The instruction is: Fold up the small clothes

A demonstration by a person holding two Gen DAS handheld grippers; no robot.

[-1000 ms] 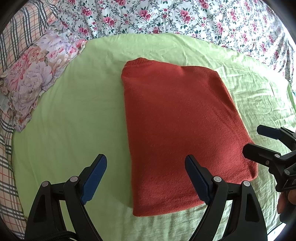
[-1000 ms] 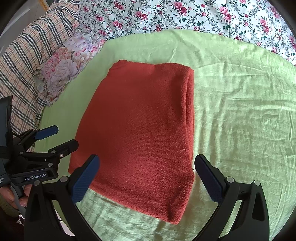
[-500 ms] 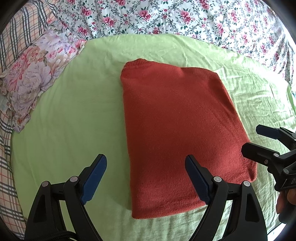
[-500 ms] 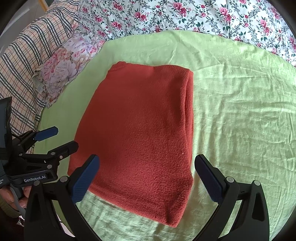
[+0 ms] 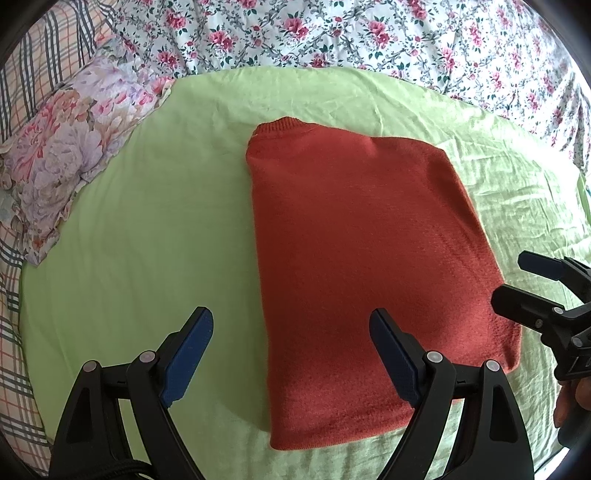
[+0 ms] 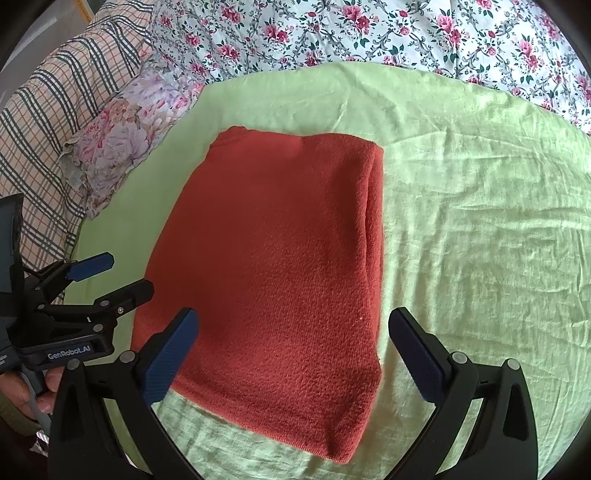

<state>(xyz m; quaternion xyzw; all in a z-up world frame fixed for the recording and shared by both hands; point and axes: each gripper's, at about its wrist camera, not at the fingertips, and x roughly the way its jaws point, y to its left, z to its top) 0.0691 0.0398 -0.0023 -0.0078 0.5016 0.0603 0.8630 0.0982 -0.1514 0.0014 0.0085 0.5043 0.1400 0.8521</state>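
A rust-red knit sweater [image 5: 362,266] lies folded into a flat rectangle on the light green sheet [image 5: 147,229]; it also shows in the right wrist view [image 6: 280,266]. My left gripper [image 5: 291,332] is open and empty, hovering above the sweater's near left edge. My right gripper [image 6: 293,332] is open and empty above the sweater's near right part. The left gripper shows at the left of the right wrist view [image 6: 110,275], and the right gripper at the right edge of the left wrist view [image 5: 521,277]. Neither touches the cloth.
A floral pillow [image 5: 70,155] lies at the left by a plaid blanket [image 6: 48,122]. A floral quilt [image 5: 369,33] runs along the far side. The green sheet [image 6: 480,221] is wrinkled to the sweater's right.
Both grippers have drawn back slightly from the sweater. The sweater has not moved and both grippers stay open.
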